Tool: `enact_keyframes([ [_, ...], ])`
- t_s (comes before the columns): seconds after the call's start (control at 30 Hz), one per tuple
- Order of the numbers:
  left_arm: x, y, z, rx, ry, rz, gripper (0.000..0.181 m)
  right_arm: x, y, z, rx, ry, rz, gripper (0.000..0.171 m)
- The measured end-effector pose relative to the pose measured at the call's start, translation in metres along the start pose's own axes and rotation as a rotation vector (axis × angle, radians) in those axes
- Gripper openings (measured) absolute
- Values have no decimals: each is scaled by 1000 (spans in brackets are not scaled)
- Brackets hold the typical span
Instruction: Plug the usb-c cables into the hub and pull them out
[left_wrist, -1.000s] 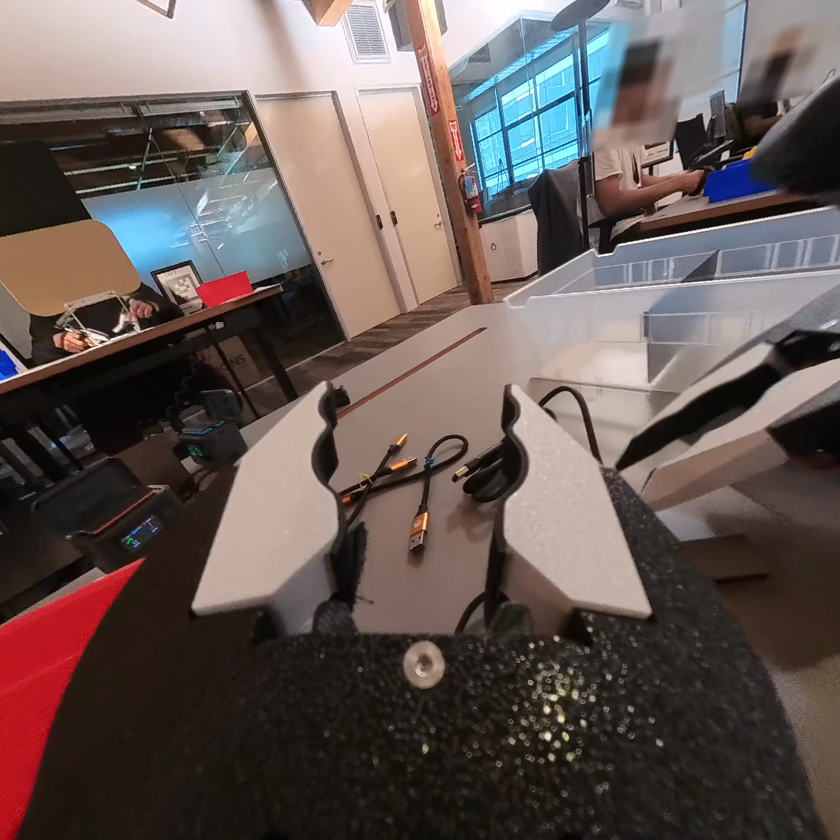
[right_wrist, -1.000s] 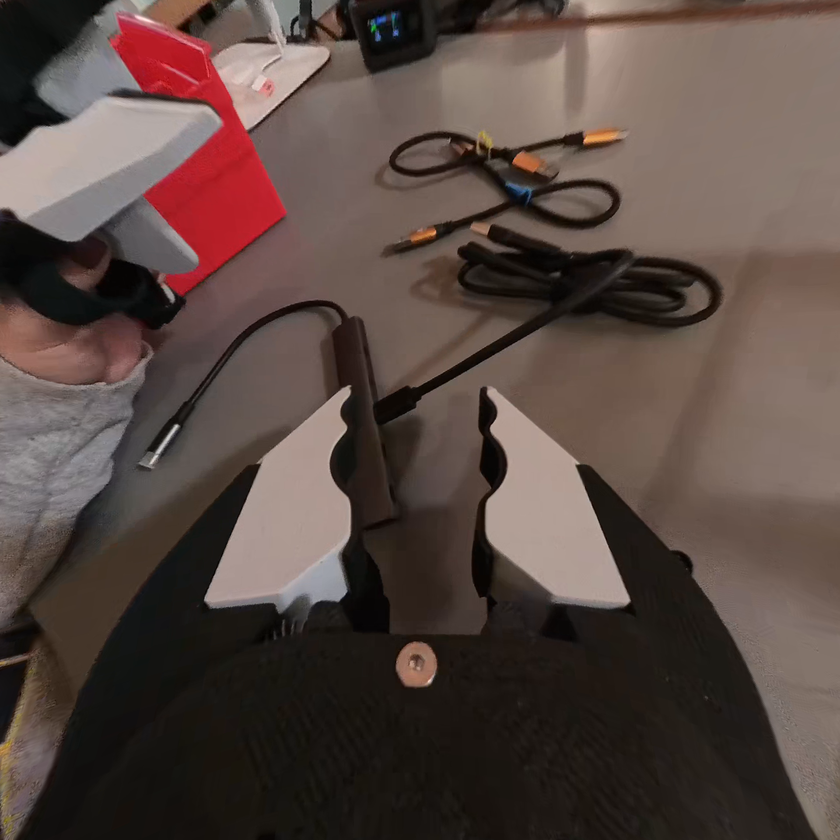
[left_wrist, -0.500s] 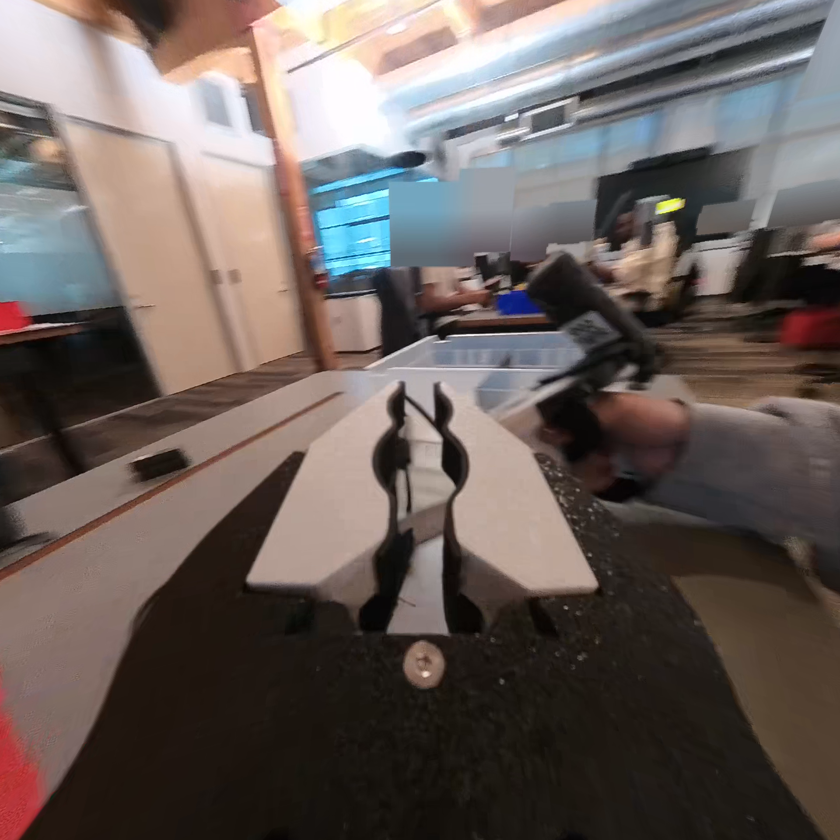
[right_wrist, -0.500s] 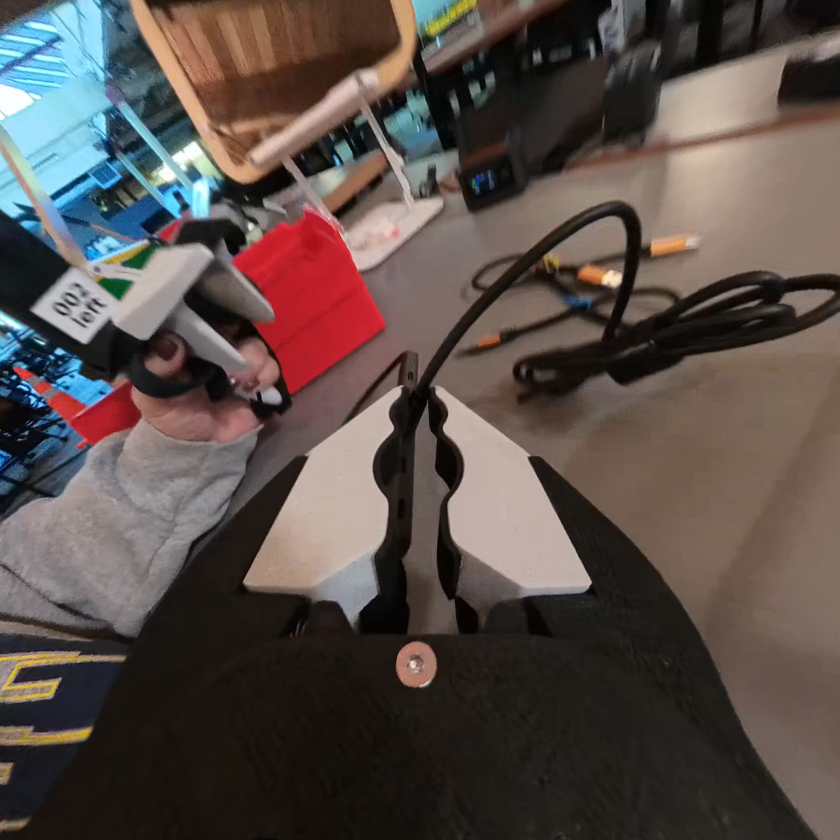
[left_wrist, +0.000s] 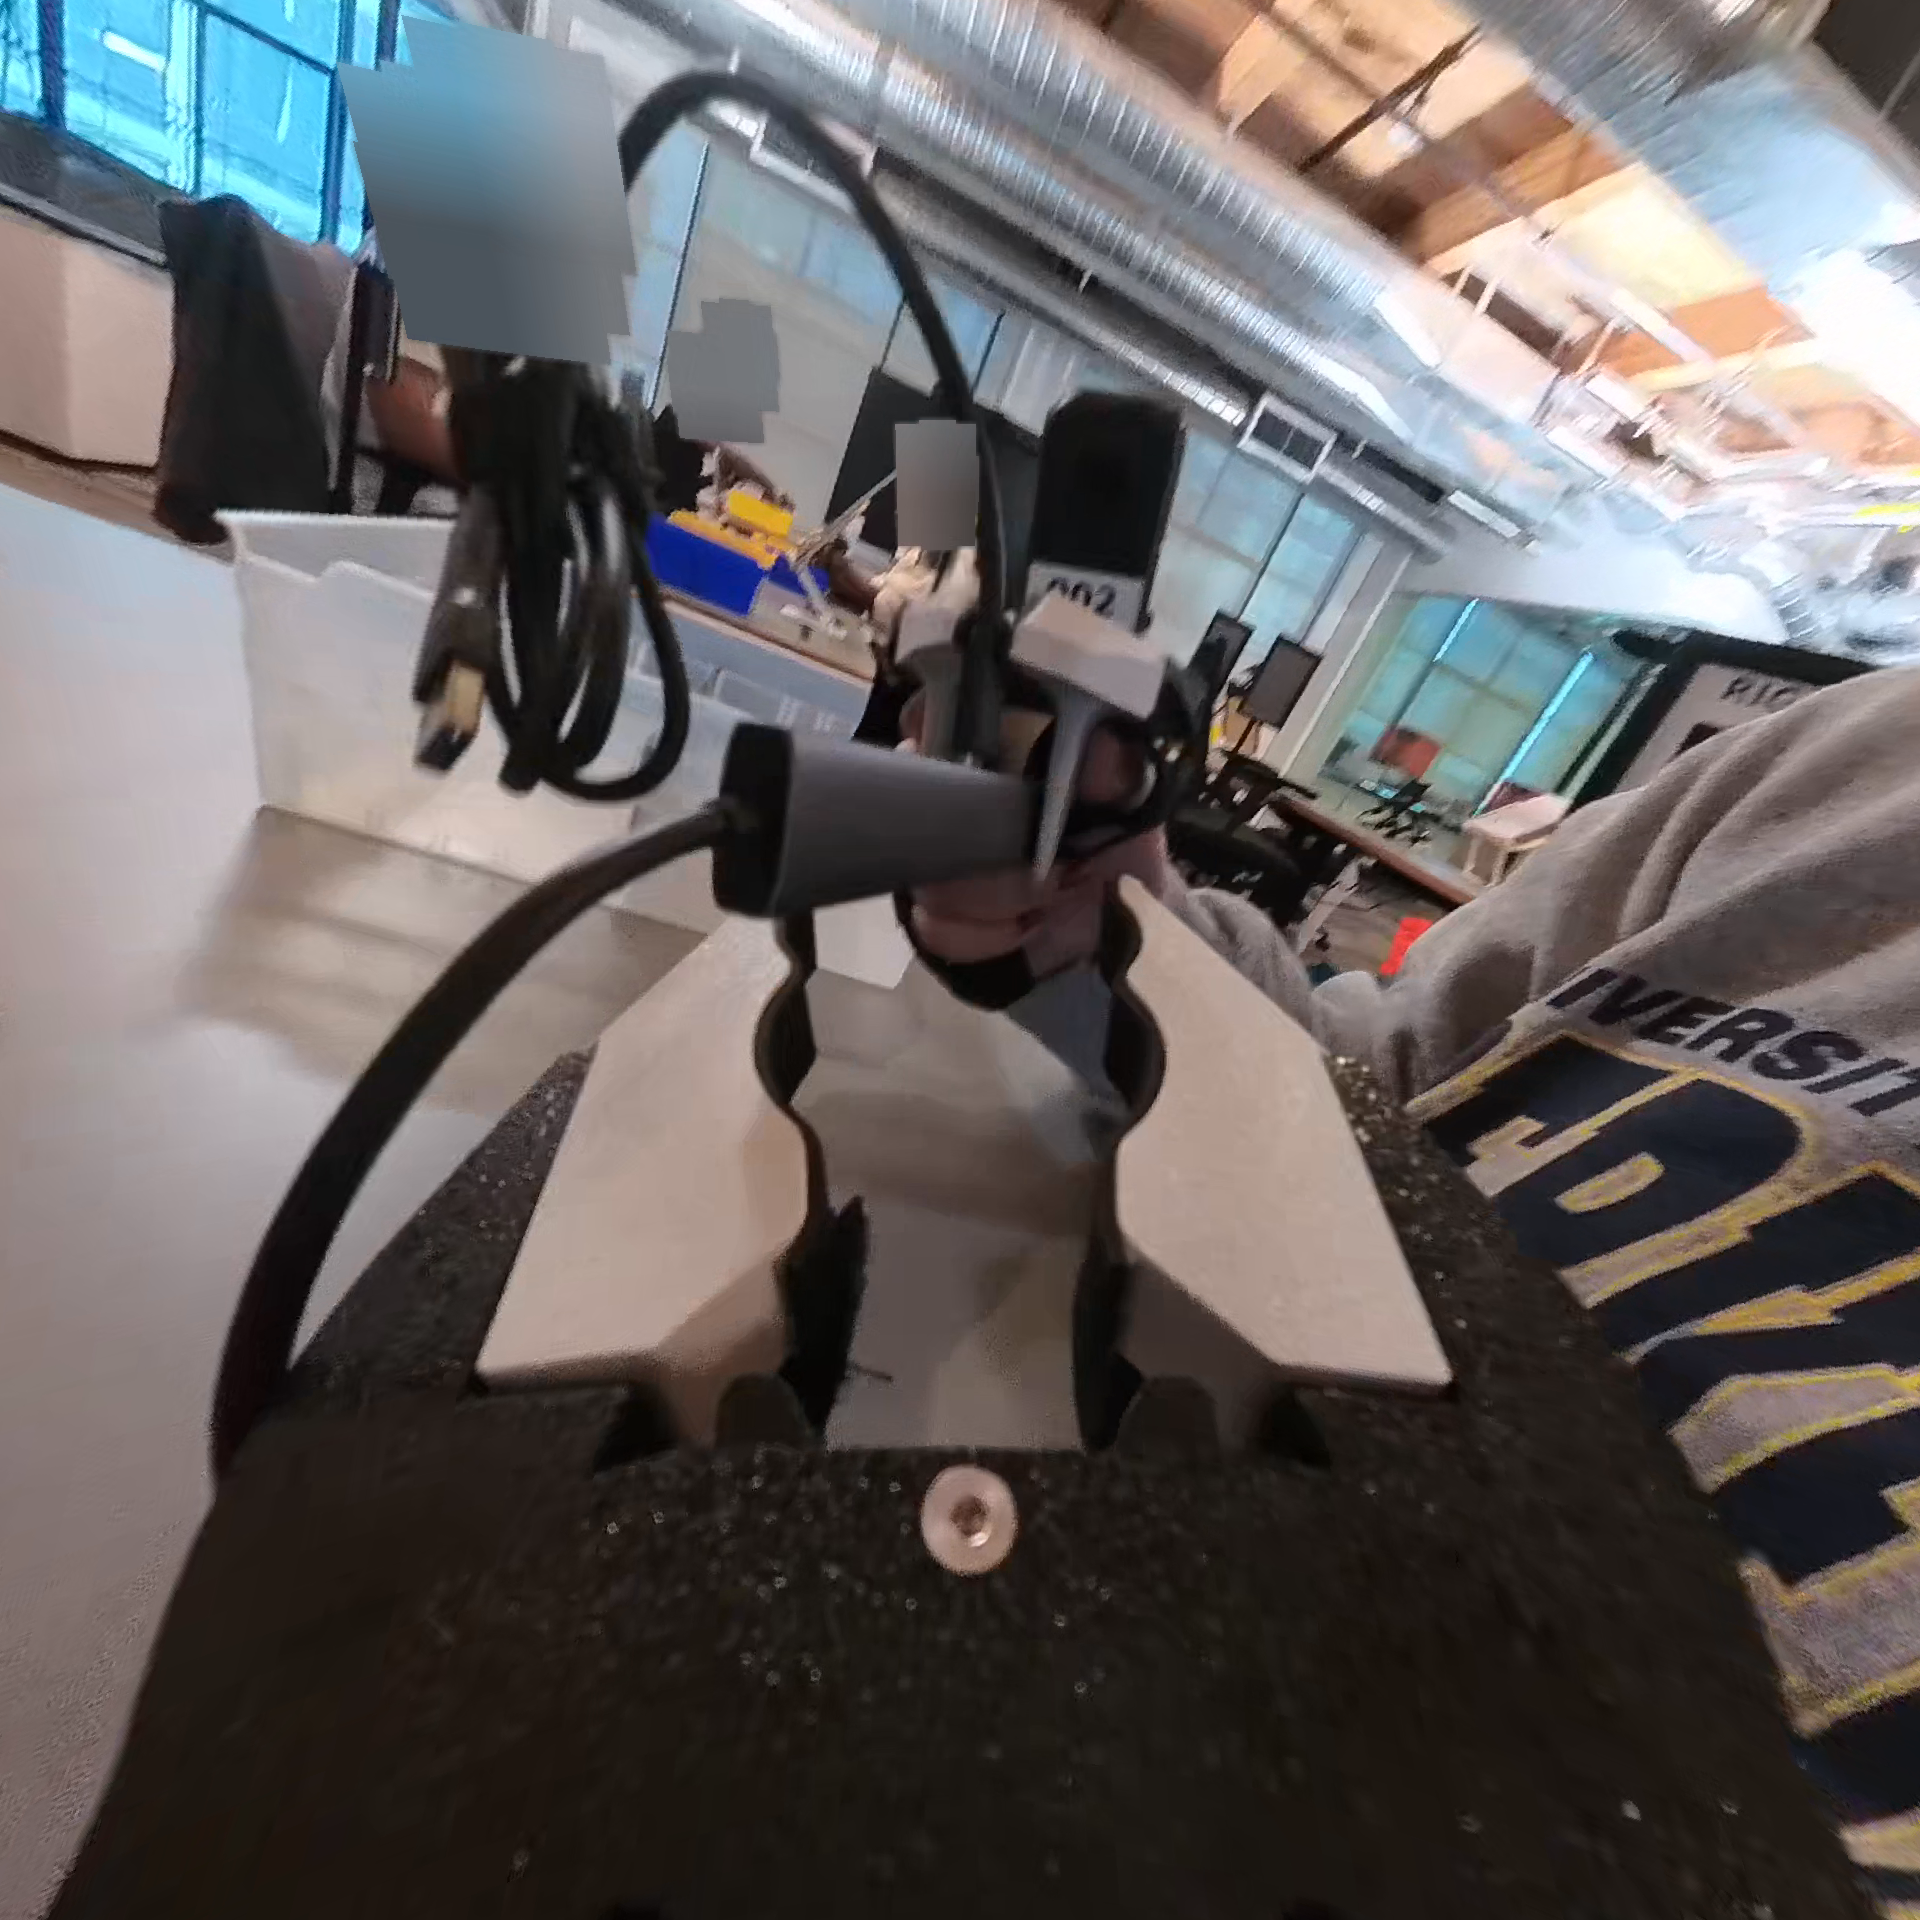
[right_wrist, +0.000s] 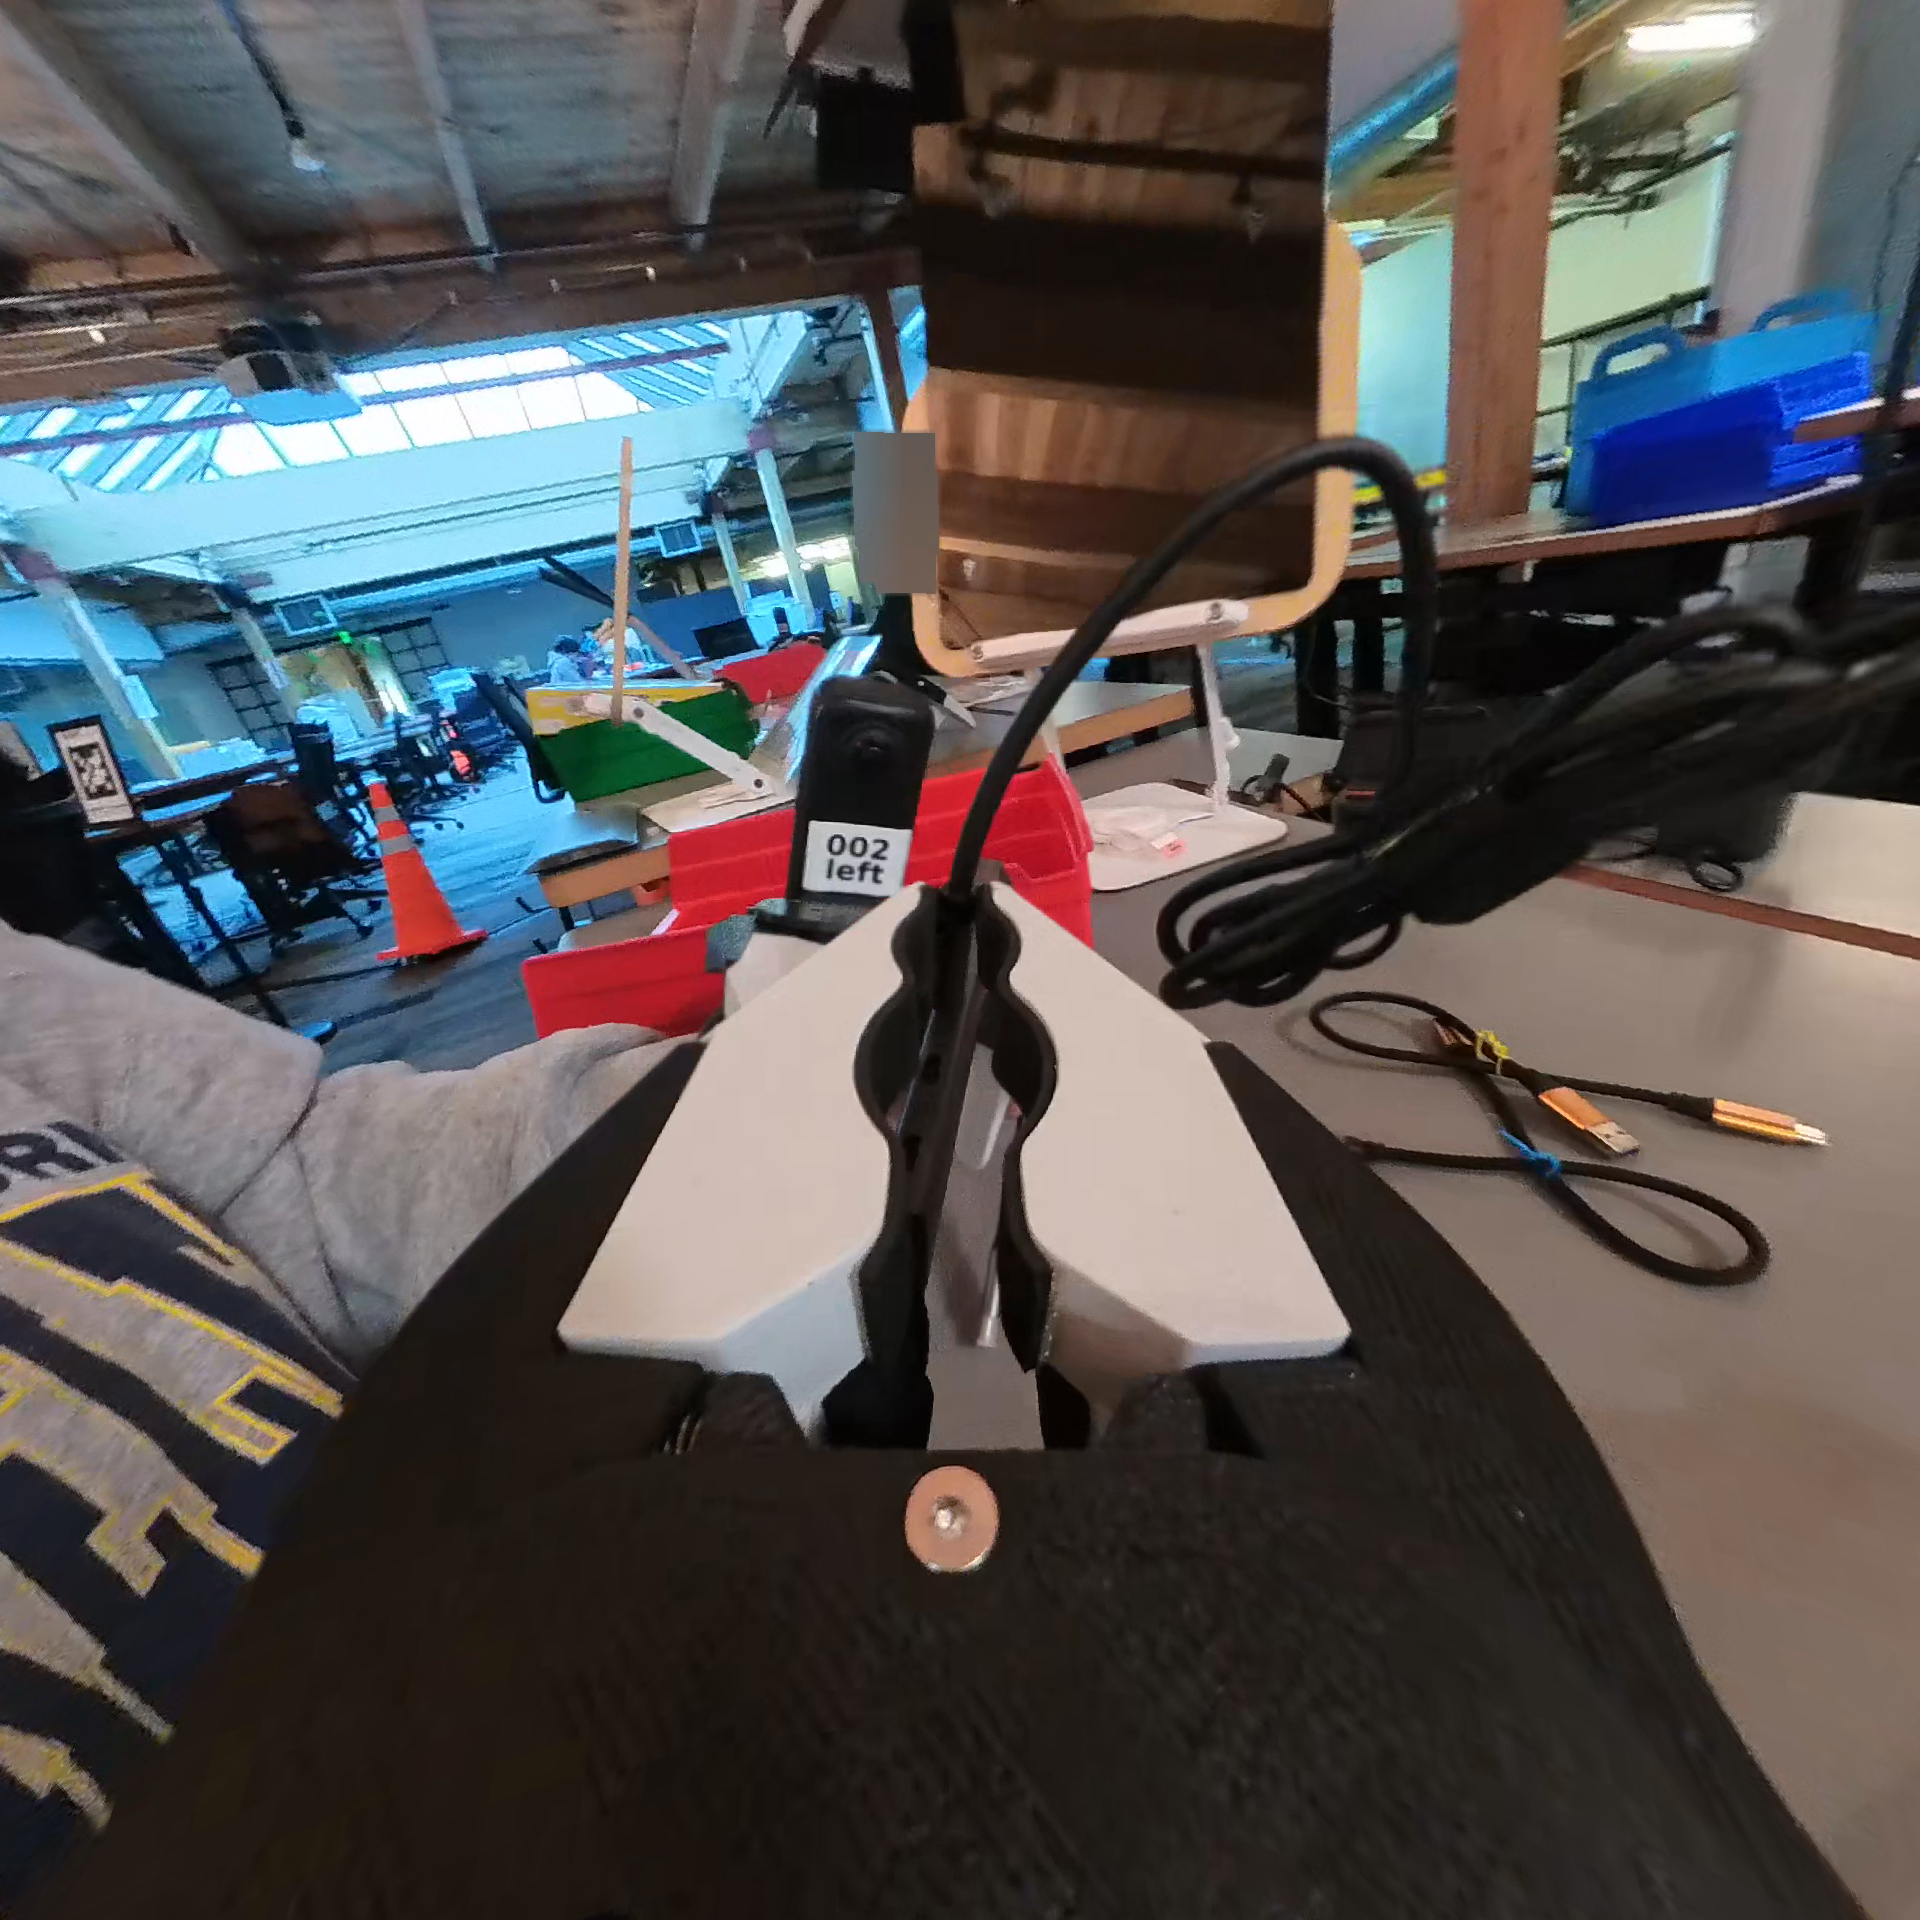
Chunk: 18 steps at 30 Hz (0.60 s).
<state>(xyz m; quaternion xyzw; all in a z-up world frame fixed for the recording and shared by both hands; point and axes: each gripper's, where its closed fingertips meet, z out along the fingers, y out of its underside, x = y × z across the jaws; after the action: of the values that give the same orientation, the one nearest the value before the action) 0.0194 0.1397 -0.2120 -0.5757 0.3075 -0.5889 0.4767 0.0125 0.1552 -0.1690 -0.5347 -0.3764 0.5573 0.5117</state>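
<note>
My right gripper (right_wrist: 951, 899) is shut on the slim grey hub (right_wrist: 935, 1101) and holds it in the air above the table. A black cable (right_wrist: 1340, 462) rises from the fingertips, arcs over and hangs in a coiled bundle (right_wrist: 1455, 842). In the left wrist view the hub (left_wrist: 883, 831) lies crosswise just beyond my open, empty left gripper (left_wrist: 956, 920). The right gripper (left_wrist: 1003, 727) clamps its right end. The hub's own lead (left_wrist: 416, 1039) curves down to the left, and the coiled bundle (left_wrist: 561, 623) dangles at the upper left.
Two short cables with orange plugs (right_wrist: 1538, 1122) lie on the grey table (right_wrist: 1662, 1455) to the right. Red bins (right_wrist: 904, 862) stand behind the left gripper. A white bin (left_wrist: 332, 665) stands at the far side. A person's grey sleeve (left_wrist: 1662, 831) is at right. Across from one pair of fingers to the other is roughly 5 centimeters.
The right gripper closed on the hub and lifted it off the table, dragging the plugged black cable up. The left gripper swung round to face the hub, closed briefly and is open again.
</note>
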Motion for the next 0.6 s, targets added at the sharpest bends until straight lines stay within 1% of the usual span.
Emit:
enact_keyframes([
  [0.1, 5, -7, -1, 60, 45, -23, 44, -5, 3, 0, 26, -41, 20, 5],
  [0.23, 7, -9, -2, 87, 56, 2, 14, -9, 2, -3, 62, -85, 67, 5],
  [0.37, 16, -9, -2, 94, 91, 52, 8, -11, 3, -7, 73, -107, 101, 6],
  [0.47, 8, 0, -2, 1, -10, 109, 8, -6, 12, -12, -6, -17, 114, 6],
  [0.57, -5, 20, -5, -159, -171, 216, 8, -6, 16, -33, -146, 94, 83, 28],
  [0.6, -6, 28, -7, -215, -198, 254, 8, -10, 12, -44, -180, 109, 59, 29],
])
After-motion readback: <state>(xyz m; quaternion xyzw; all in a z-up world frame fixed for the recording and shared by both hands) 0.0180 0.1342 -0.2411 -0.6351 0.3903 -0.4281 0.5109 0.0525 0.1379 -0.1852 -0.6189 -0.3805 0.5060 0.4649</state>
